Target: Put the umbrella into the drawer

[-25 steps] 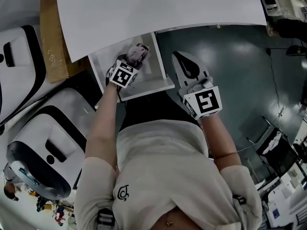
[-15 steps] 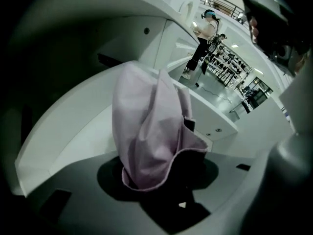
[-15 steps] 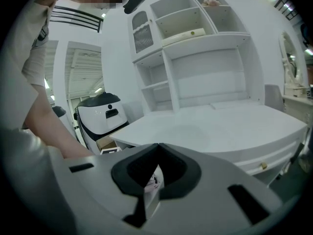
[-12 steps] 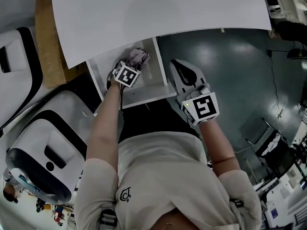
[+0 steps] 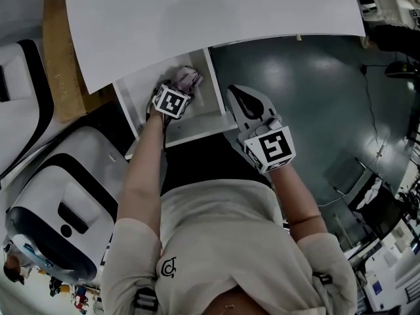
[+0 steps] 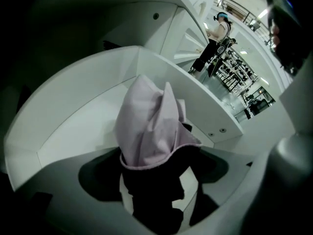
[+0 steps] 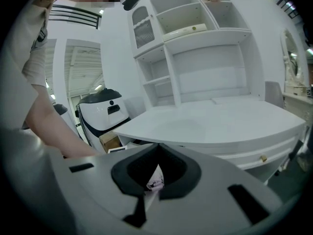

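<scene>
**Umbrella in the drawer, left jaws opening up**
Our left gripper point(image 5: 176, 92) points steeply down into the open white drawer point(image 5: 131, 94) under the desk top point(image 5: 216, 12). Its jaws have just been opening and stand wide, with the folded pale pink umbrella point(image 6: 149, 126) upright between them inside the drawer. Our right gripper point(image 5: 241, 94) hangs just beside the drawer, jaws together.

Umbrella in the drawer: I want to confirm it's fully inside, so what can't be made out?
Head view: the left gripper, fingers just opened with the umbrella between them, covers the umbrella's near end.
Head view: the desk top hides the drawer's back.
Left gripper view: the umbrella's lower part is dark, cut by the bottom edge.
</scene>
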`<action>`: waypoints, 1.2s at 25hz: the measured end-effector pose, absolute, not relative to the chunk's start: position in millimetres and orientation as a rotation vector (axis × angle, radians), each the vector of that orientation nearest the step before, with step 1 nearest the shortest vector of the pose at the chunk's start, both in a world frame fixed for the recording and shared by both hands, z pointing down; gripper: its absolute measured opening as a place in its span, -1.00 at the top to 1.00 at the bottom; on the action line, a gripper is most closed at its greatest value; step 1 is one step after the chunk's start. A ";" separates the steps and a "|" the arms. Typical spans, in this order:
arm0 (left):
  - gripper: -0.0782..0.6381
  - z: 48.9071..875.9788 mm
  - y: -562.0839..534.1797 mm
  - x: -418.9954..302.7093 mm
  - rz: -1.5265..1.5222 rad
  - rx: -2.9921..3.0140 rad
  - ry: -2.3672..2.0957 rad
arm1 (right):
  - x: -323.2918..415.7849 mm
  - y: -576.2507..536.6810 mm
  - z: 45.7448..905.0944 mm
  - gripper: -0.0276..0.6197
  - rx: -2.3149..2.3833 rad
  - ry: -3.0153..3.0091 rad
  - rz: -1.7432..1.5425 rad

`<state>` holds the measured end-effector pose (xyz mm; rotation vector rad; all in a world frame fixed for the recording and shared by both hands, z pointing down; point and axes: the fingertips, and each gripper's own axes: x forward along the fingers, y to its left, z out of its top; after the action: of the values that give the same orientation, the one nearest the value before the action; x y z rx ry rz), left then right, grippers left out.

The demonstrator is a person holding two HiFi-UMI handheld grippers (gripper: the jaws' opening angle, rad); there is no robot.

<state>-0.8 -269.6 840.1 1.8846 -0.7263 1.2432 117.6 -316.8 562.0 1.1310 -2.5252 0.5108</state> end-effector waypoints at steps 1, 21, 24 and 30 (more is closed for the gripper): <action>-0.40 834.6 -271.4 -0.6 1.237 1.892 -0.736 | 116.9 -316.3 559.7 0.90 1.128 -2.529 0.505; 0.75 617.5 -311.4 -24.4 0.942 2.218 -1.232 | 97.8 -300.0 494.5 0.90 1.117 -2.627 0.438; 0.75 570.7 -315.3 -28.2 0.830 2.282 -1.334 | 95.5 -300.5 483.7 0.90 1.097 -2.640 0.390; 0.75 466.8 -318.2 -33.4 0.612 2.448 -1.528 | 89.1 -310.6 449.4 0.90 1.078 -2.697 0.285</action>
<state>-33.4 -318.2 466.8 2.4475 -1.5285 0.6125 89.1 -310.6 449.4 1.0782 -2.6969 0.2852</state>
